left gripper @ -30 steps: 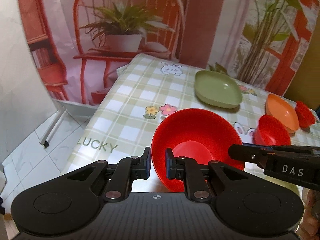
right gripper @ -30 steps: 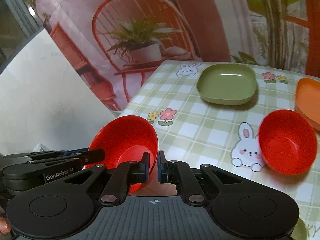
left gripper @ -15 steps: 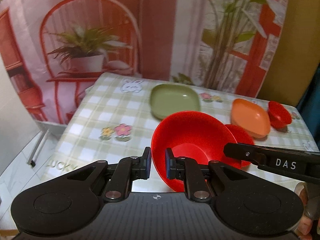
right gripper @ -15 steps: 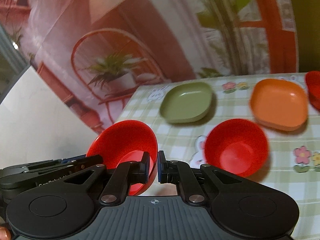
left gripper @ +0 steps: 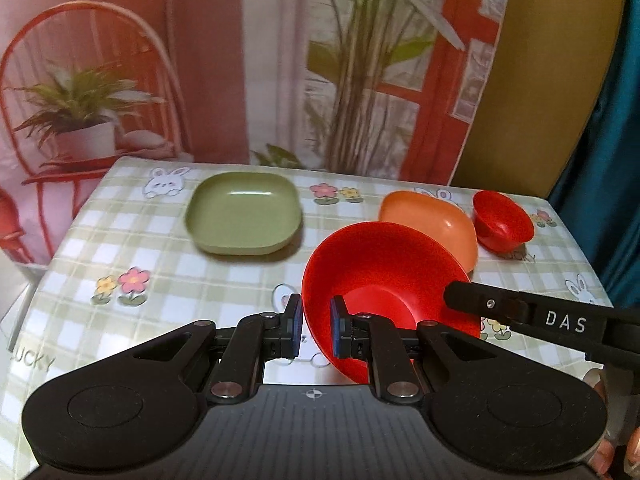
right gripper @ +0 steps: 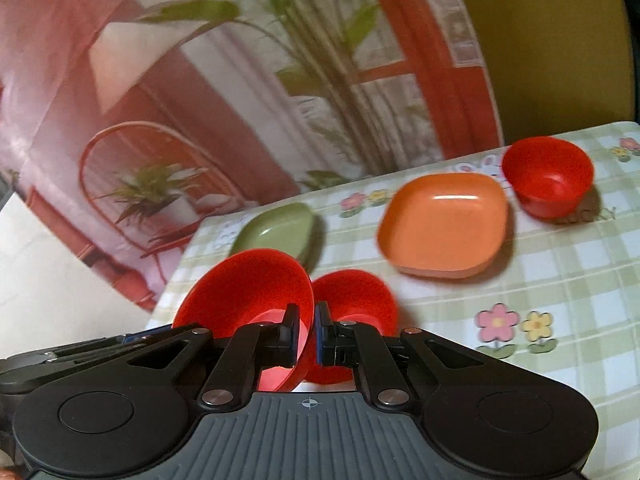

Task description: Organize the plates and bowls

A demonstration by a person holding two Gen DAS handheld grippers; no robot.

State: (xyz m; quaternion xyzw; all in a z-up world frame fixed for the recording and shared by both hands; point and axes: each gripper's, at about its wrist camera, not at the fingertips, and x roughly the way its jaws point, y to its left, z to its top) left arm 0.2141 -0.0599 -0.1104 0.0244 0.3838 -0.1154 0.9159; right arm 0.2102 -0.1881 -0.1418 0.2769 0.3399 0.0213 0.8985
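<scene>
Both grippers are shut on the rim of one large red bowl, held tilted above the checked table. My left gripper pinches its left rim. My right gripper pinches its right rim; the bowl also shows in the right wrist view. A second red bowl sits on the table just behind it, partly hidden. A green square plate, an orange square plate and a small red bowl lie farther back.
The table has a green checked cloth with flower and rabbit prints. A printed backdrop with a chair and plants hangs behind the far edge. The table's left edge drops to the floor.
Both grippers have carried the large red bowl to the right, over the second red bowl. The orange plate and small red bowl have come closer in view.
</scene>
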